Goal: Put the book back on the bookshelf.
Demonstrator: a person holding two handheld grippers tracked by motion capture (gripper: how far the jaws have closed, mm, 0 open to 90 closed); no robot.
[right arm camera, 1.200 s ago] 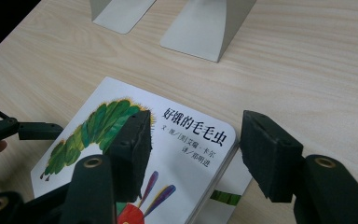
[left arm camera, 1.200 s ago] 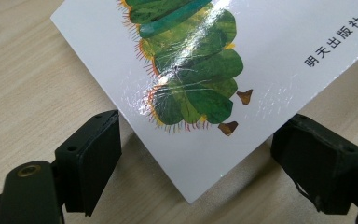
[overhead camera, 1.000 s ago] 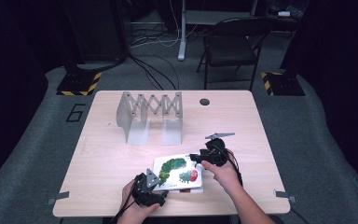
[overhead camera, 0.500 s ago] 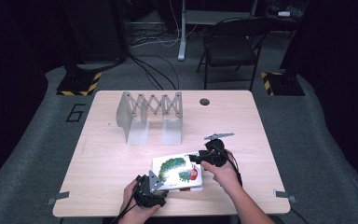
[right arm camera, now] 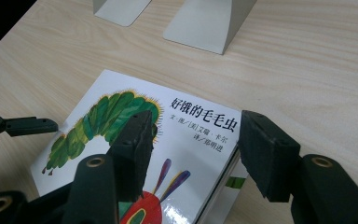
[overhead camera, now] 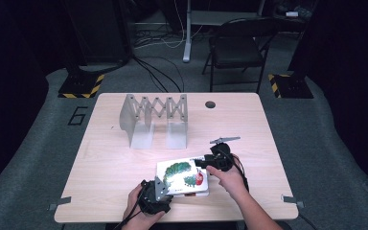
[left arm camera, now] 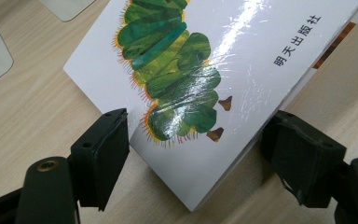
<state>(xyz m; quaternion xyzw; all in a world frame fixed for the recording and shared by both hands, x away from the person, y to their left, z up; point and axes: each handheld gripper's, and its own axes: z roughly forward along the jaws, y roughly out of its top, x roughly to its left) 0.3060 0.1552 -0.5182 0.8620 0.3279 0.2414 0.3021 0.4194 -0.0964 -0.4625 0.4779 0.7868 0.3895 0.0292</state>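
High view: white picture book with green caterpillar (overhead camera: 183,177) lies flat at 6 o'clock of pale wooden desk (overhead camera: 110,163). Left gripper (overhead camera: 159,189) jaws just closing round near corner, not pinching yet. Right gripper (overhead camera: 202,163) straddles far edge, pads apart. Grey metal folding rack (overhead camera: 154,119) at 12 o'clock, well apart. Lift and move left to do.

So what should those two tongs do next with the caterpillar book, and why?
Probably close the left tongs a little more on the book's near corner. Their jaws have just been closing, yet both pads stand apart from its edges. The right tongs straddle the opposite edge, so a firm left hold seems needed before lifting it toward the bookend rack.
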